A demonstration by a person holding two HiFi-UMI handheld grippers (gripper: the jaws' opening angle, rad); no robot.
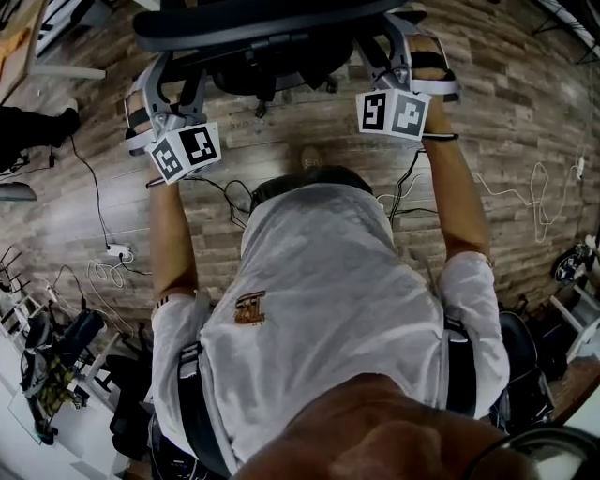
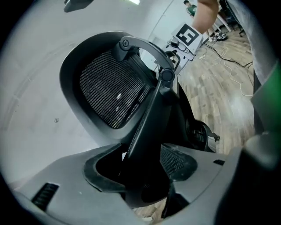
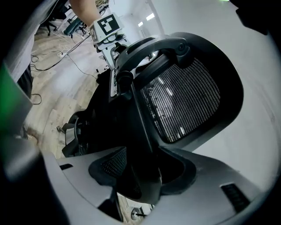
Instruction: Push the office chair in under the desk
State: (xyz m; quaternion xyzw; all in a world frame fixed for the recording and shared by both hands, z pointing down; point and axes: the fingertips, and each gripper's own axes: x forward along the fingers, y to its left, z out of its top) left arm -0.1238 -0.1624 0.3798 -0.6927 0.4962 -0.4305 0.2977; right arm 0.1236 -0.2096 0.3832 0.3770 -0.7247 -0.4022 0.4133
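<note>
Fingers of left gripper (image 2: 142,176) and right gripper (image 3: 140,176) each clenched on a rear strut of the office chair (image 1: 267,23), chair dead ahead of both, neither arm clearly nearer.

The left tongs (image 1: 161,94) clamp the office chair (image 1: 272,23)'s back at left, the right tongs (image 1: 405,58) at right.

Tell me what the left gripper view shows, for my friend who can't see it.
The left gripper clamps a dark bar on the back of the office chair, under its black mesh headrest. Behind are the right gripper and a wooden floor.
</note>
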